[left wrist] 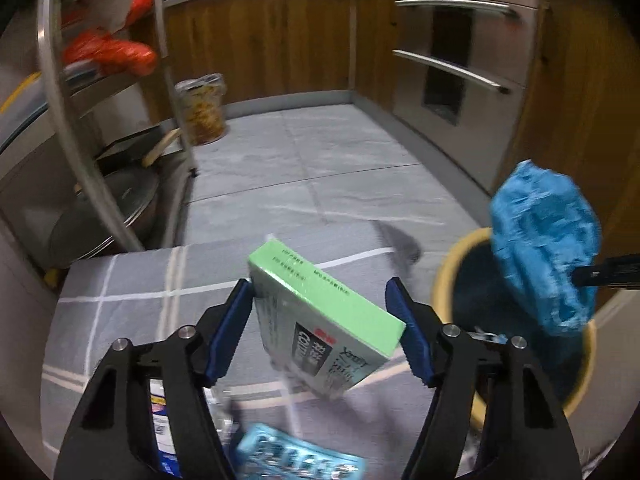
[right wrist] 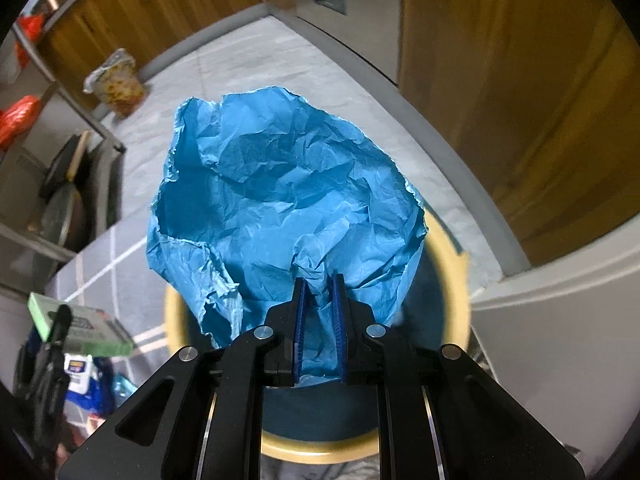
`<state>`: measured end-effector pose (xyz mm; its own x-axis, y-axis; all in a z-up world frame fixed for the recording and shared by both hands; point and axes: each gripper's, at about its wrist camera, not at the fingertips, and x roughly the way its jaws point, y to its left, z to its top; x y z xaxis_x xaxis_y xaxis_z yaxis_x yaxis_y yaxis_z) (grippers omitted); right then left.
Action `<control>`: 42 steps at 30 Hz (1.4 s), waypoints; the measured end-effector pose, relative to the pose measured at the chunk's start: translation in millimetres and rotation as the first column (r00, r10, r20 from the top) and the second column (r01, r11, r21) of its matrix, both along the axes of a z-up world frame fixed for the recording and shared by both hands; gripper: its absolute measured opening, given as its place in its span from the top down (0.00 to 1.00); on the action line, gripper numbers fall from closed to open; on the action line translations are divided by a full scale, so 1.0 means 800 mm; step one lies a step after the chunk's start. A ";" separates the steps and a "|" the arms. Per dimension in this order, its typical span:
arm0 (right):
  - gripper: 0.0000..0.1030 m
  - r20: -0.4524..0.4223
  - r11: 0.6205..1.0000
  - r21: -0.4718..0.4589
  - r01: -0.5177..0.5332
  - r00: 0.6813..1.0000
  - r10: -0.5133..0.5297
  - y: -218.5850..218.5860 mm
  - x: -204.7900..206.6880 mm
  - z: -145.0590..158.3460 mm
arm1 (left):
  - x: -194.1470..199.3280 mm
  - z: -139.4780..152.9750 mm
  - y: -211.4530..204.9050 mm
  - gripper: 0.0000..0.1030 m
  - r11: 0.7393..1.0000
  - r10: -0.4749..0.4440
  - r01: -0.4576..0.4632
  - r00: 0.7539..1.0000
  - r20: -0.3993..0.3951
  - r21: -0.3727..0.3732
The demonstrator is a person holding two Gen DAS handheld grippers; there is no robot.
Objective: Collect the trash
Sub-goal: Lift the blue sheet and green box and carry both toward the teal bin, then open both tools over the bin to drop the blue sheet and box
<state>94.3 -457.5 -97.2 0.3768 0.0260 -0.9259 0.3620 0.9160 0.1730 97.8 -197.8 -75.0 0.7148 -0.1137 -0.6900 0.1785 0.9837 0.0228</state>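
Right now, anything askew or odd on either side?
Yes: the green box sits tilted between the left gripper's jaws. The crumpled blue paper is pinched by one corner in the right gripper, above the bin.

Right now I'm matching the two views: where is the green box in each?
Left wrist: green box at lower centre, between the left hand-held gripper's fingers.
Right wrist: green box at the lower left edge, small.
Shared landmark: the yellow-rimmed bin, under the blue paper.

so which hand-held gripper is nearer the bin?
Right. The right hand-held gripper holds blue paper over the bin; the left, gripping the green box, sits beside it.
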 end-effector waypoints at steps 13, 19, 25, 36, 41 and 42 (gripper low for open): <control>0.86 -0.027 1.000 -0.001 0.016 1.000 -0.016 -0.013 -0.005 -0.008 | -0.007 0.005 -0.027 0.80 0.989 -0.133 0.133 0.991 0.002 -0.061; 0.86 -0.051 1.000 -0.002 0.013 0.999 -0.013 -0.019 -0.004 -0.012 | -0.022 0.022 -0.044 0.82 0.975 -0.200 0.205 0.978 0.065 -0.087; 0.86 -0.084 1.000 -0.001 0.026 0.996 -0.026 -0.026 -0.003 -0.019 | -0.035 0.048 -0.063 0.82 0.941 -0.272 0.296 0.950 0.157 -0.165; 0.86 -0.137 1.000 -0.010 -0.002 0.991 0.000 -0.029 -0.004 -0.027 | -0.029 0.028 -0.097 0.82 0.892 -0.378 0.393 0.919 0.108 -0.222; 0.85 -0.164 0.999 -0.016 -0.042 0.986 0.039 -0.024 0.001 -0.032 | -0.022 0.002 -0.106 0.82 0.899 -0.392 0.392 0.919 0.044 -0.196; 0.85 -0.166 0.999 -0.015 -0.045 0.985 0.042 -0.024 0.001 -0.033 | -0.020 -0.002 -0.108 0.81 0.901 -0.392 0.391 0.919 0.034 -0.190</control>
<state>95.4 -476.4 -123.8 0.2175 0.0212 -0.9758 0.3437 0.9340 0.0970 82.1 -284.4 -76.6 0.5821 -0.5121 -0.6316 0.5499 0.8201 -0.1582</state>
